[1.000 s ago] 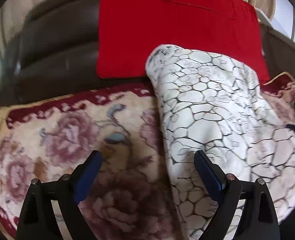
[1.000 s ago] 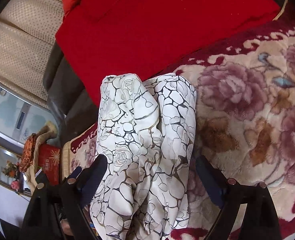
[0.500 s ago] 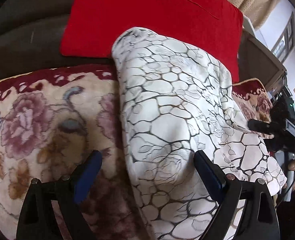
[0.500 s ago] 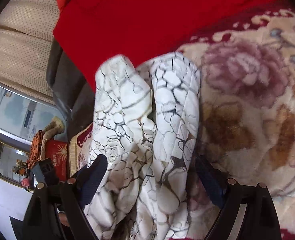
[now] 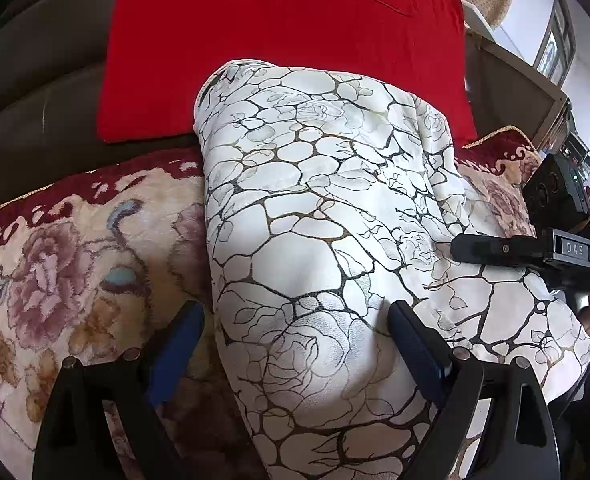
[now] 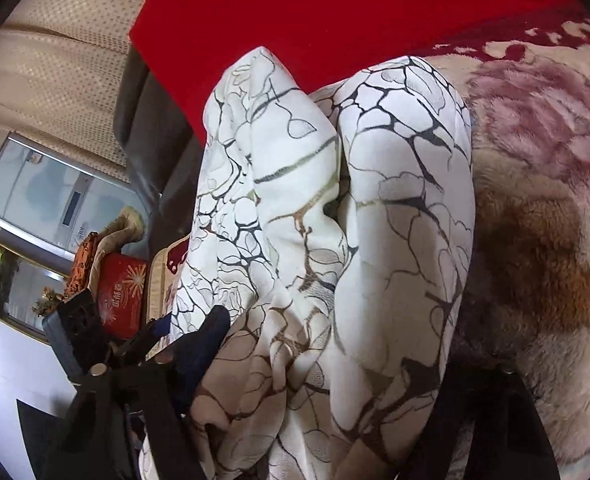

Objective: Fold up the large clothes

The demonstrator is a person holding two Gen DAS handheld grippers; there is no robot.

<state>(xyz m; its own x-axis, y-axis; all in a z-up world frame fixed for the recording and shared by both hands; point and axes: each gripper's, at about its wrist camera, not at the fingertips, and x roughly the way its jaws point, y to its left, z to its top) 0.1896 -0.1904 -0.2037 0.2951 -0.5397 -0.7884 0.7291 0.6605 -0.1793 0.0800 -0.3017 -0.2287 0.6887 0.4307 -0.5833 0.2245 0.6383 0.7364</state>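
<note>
While the white crackle-print garment (image 5: 315, 240) lies bundled on the floral blanket (image 5: 75, 272) against the red cushion (image 5: 279, 40), we judge a fold underway; next we need a firm pinch; our left gripper (image 5: 295, 344) straddles its edge, jaws wide, holding nothing; our right gripper (image 6: 323, 364) (one finger hidden) also gapes around cloth.

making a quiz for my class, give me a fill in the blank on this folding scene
1. The white garment has a black ____ pattern.
2. Behind the garment lies a ____ cushion.
3. The garment rests on a blanket printed with ____.
4. The left gripper has its jaws ____, straddling the garment.

Missing words: crackle; red; flowers; open
</note>
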